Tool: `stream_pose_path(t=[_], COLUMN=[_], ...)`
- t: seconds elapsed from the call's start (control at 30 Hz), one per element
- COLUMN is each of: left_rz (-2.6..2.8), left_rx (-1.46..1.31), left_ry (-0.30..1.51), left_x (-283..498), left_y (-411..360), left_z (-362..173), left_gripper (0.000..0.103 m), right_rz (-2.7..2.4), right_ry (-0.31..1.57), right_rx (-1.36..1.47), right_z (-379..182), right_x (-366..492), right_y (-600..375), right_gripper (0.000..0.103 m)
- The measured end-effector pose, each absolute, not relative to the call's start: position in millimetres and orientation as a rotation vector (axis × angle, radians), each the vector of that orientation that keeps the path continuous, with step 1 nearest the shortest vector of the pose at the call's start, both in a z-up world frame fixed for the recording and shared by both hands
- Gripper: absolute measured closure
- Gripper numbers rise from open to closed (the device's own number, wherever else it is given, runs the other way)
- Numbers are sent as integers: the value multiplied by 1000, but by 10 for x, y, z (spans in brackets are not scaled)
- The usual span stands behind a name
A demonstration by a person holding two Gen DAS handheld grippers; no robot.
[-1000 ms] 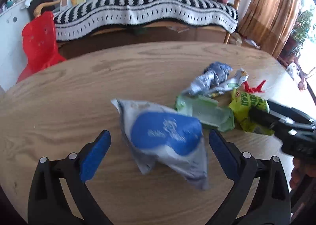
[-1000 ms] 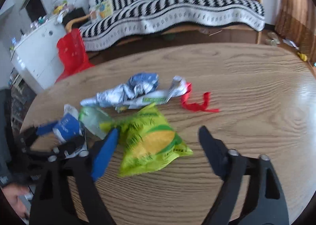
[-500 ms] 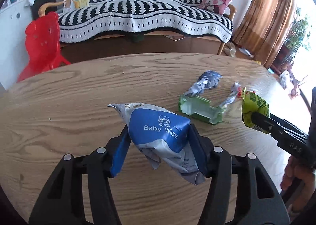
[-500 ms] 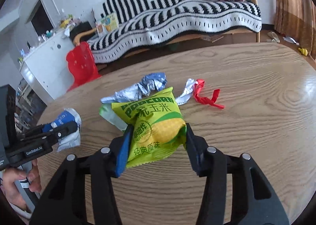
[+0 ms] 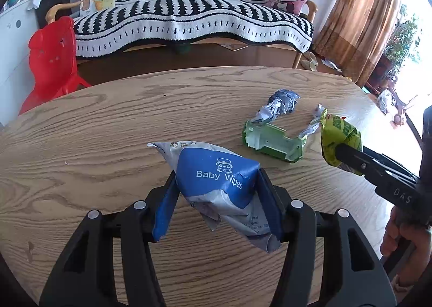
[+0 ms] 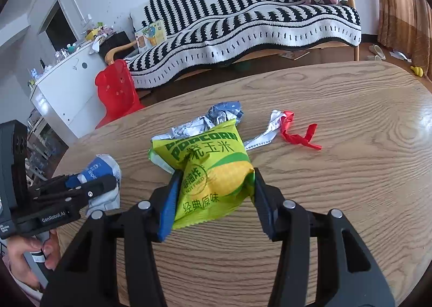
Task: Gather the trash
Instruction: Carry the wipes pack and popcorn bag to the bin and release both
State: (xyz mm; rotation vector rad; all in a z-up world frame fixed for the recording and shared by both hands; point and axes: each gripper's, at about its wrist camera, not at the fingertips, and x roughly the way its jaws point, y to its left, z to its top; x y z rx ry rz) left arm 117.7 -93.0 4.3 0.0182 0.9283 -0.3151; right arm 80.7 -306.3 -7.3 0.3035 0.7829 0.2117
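A: What are the left gripper's (image 5: 217,203) fingers doing?

B: Its blue pads pinch a crumpled baby wipes pack (image 5: 216,177) from both sides. The pack sits between them, blue label up, its grey tail hanging toward the near right, above the wooden table (image 5: 108,129).

A: And the right gripper (image 6: 213,196)?

B: The same kind of hold. Its pads press on the two sides of a yellow-green popcorn bag (image 6: 208,169), which bulges between them, with its printed top edge pointing far.

A: What lies just beyond the fingers?

B: Far of the popcorn bag there is a crumpled silver-blue foil wrapper (image 6: 213,119). To its right lies a strip of printed white paper (image 6: 266,135), touching a red ribbon (image 6: 295,133). In the left wrist view a green plastic tray (image 5: 272,142) lies on its side between the wipes pack and the foil wrapper.

A: Are the two grippers near each other?

B: Side by side over the near part of the table, apart, each visible at the edge of the other's view, with a hand (image 6: 32,253) on the left handle.

A: Beyond the table?

B: A red plastic chair (image 5: 52,61) at far left and a sofa with a black-and-white striped blanket (image 5: 189,18) along the far wall.
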Motion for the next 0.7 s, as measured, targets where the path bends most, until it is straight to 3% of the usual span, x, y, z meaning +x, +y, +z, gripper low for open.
stream_pose_path(t=[0.17, 0.27, 0.37, 0.47, 0.7], left_rz=[-340, -396, -495, -643, -969], left_rx=[-19, -49, -47, -4, 75], left_ry=[920, 861, 782, 765, 973], left_x=[1064, 780, 374, -203, -1250], left_y=[-998, -1136, -1476, -2028, -3235], left_z=[199, 480, 783, 906, 527], left_gripper=[47, 47, 47, 47, 47], right_rz=[209, 234, 210, 91, -193], right_ry=[757, 651, 524, 518, 603], right_rx=[379, 441, 506, 482, 579], right_z=[41, 364, 604, 603, 185], right_x=[728, 402, -305, -1080, -2730], right_y=[-3130, -3227, -3561, -4035, -5244], right_gripper=[53, 53, 53, 53, 53])
